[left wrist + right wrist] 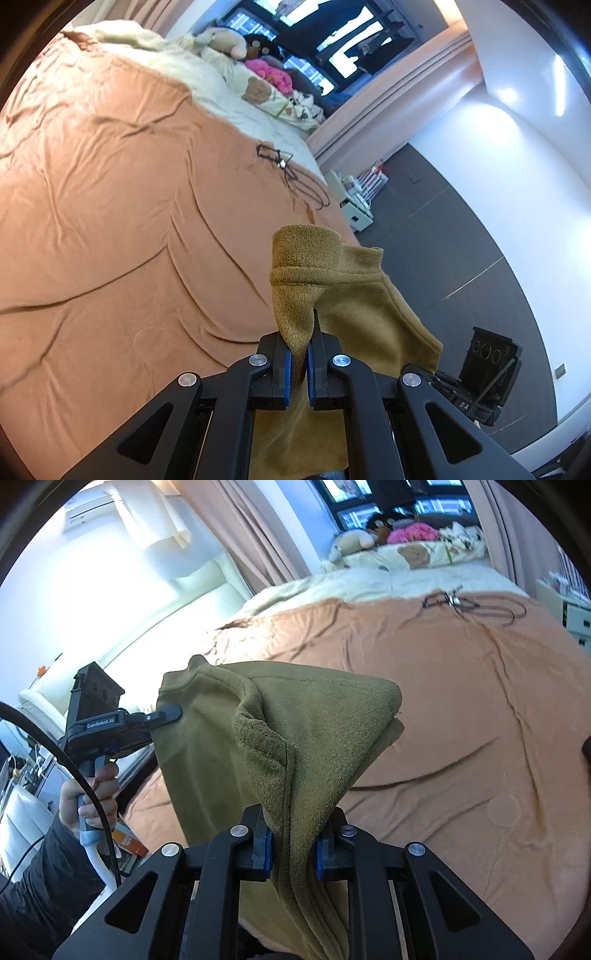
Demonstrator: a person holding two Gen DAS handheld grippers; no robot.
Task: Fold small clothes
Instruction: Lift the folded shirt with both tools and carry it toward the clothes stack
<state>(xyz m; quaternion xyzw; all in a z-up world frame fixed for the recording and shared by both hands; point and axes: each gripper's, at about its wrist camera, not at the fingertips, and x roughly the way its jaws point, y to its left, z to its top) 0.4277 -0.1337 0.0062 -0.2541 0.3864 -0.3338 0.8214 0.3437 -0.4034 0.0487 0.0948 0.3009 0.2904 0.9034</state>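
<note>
Item: one olive-brown knit garment [229, 746], held in the air above the bed [461, 720] with its orange cover, stretched between two claws. Left claw [168, 713], carried by a person's hand [90, 797] at the left edge of the right wrist view, is clenched on the garment's left edge near its ribbed hem [306, 280], fabric pinched between the blue pads. Right claw [293, 849] is clenched on a bunched fold of the garment's right side, cloth draping down past the fingers; black cable [476, 607] lies far off on the bed.
</note>
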